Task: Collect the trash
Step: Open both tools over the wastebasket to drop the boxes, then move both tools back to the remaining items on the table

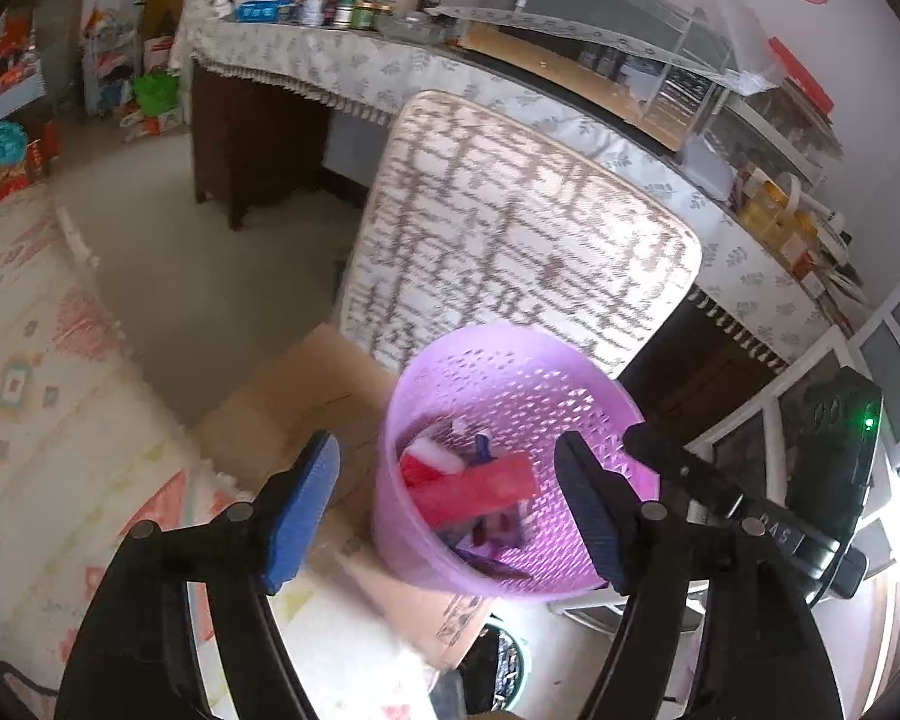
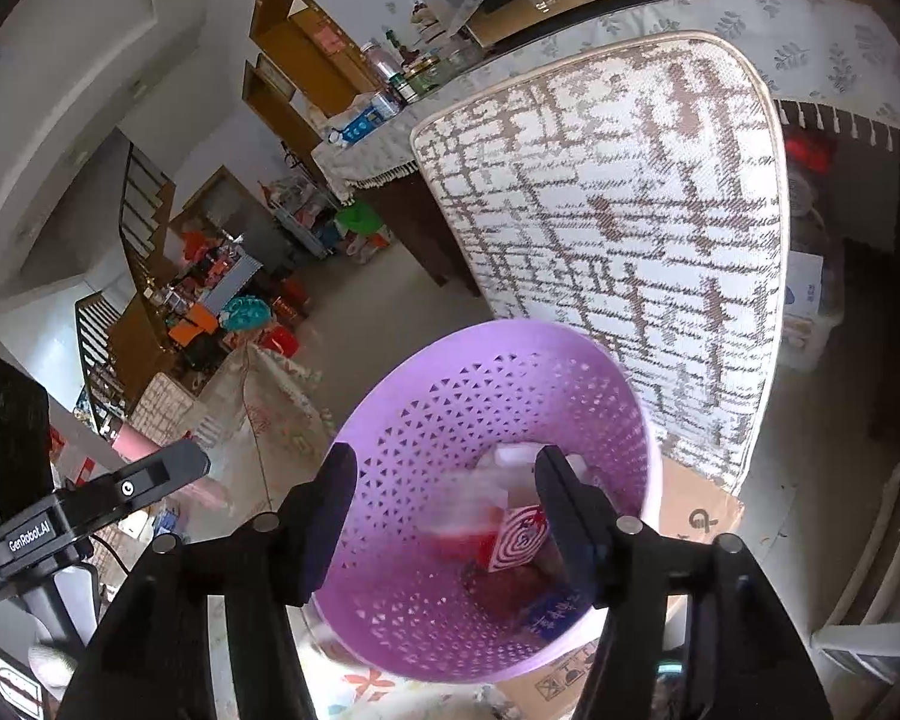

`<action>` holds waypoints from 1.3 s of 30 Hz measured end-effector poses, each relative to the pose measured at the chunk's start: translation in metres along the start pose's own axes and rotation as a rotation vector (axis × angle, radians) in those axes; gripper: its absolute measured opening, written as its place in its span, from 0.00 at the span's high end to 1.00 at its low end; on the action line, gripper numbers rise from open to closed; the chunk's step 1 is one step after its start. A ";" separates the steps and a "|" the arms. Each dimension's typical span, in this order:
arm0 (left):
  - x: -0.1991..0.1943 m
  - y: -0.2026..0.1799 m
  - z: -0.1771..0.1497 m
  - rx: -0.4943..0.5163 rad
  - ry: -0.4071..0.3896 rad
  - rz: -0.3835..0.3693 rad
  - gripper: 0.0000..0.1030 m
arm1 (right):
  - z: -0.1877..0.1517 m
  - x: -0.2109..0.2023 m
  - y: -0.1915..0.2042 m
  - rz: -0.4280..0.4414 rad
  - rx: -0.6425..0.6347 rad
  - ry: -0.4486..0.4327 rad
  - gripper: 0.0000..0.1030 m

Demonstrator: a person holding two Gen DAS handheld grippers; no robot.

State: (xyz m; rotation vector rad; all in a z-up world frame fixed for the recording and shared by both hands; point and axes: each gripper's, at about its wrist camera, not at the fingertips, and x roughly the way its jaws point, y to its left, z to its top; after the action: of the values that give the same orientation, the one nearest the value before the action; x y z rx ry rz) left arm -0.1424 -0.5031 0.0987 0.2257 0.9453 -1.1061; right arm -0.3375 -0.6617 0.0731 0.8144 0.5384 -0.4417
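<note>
Both tools are hovering over the purple basket point(image 1: 504, 462), which is the landmark here: it is sitting on a flattened cardboard box point(image 1: 306, 402) on the floor, just in front of the patterned cushion point(image 1: 510, 228) leaning behind it. Left tool point(image 1: 450, 510) is spread wide, nothing between its blue pads, aimed down at the basket's near rim. Right tool point(image 2: 444, 516) is also spread, pinching nothing; in its view a white-and-red carton point(image 2: 513, 516) is blurring inside the basket mouth, so I'm reading it as a piece dropping in, not held. Other trash is already lying in the basket: a red wrapper point(image 1: 474, 483) and some purple packets below it. Judgement: this is the drop step, nearly done. To do it well, I'm keeping both tools centred above the basket opening and clear of the rim, since the basket is light and looks easy to tip off the cardboard; then backing out straight up before going for more trash.
</note>
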 end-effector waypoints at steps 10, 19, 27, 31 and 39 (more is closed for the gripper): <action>-0.069 0.060 -0.052 -0.128 -0.047 0.133 0.20 | -0.025 0.001 0.050 0.054 -0.108 0.006 0.23; -0.134 0.129 -0.113 -0.271 -0.107 0.256 0.20 | -0.069 0.020 0.126 0.193 -0.202 0.051 0.15; -0.202 0.190 -0.179 -0.383 -0.176 0.483 0.20 | -0.130 0.059 0.204 0.252 -0.341 0.219 0.15; -0.226 0.220 -0.211 -0.453 -0.179 0.536 0.20 | -0.156 0.080 0.237 0.277 -0.388 0.290 0.15; -0.254 0.264 -0.256 -0.574 -0.187 0.570 0.20 | -0.201 0.107 0.288 0.309 -0.456 0.385 0.15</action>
State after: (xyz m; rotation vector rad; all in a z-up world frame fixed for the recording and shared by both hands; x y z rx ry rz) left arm -0.0887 -0.0612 0.0579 -0.0803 0.9139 -0.3028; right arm -0.1480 -0.3478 0.0557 0.5264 0.8181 0.1302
